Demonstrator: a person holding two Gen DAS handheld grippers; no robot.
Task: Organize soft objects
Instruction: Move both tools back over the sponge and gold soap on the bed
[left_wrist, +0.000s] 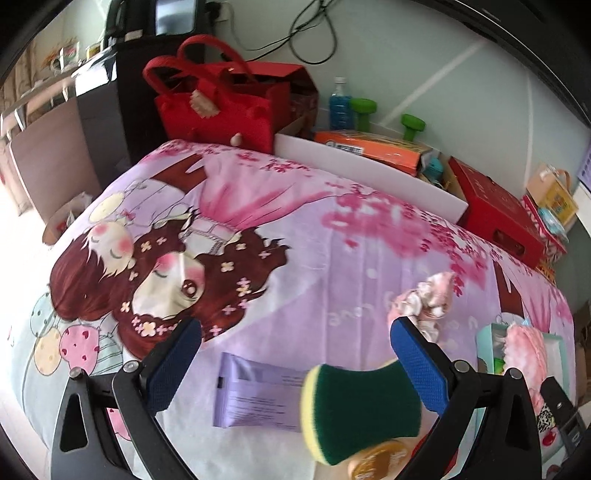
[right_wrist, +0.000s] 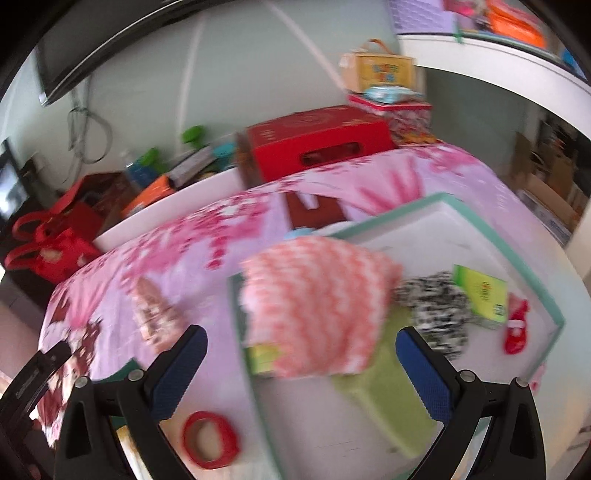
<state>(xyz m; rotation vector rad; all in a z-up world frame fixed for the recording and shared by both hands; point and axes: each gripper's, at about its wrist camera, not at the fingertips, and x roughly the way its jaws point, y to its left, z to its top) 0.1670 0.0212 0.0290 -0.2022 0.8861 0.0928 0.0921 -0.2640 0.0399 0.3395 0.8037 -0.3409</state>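
Observation:
My left gripper (left_wrist: 295, 347) is open above the pink cartoon bedspread (left_wrist: 295, 236). A green and yellow sponge (left_wrist: 358, 402) lies between its fingers near the right pad, not gripped. A pink floral scrunchie (left_wrist: 424, 299) lies just beyond the right finger. My right gripper (right_wrist: 301, 347) is open and empty over a white tray with a teal rim (right_wrist: 509, 254). A pink and white fluffy cloth (right_wrist: 314, 306) rests across the tray's near left side. The tray also holds a black and white scrunchie (right_wrist: 439, 310), a green cloth (right_wrist: 384, 395) and a small red sock (right_wrist: 517, 328).
A purple packet (left_wrist: 255, 395) lies beside the sponge. A red tape roll (right_wrist: 210, 439) lies left of the tray, and a green packet (right_wrist: 480, 295) is inside it. Red bag (left_wrist: 218, 99), red box (left_wrist: 495, 214), bottle and clutter line the far bed edge.

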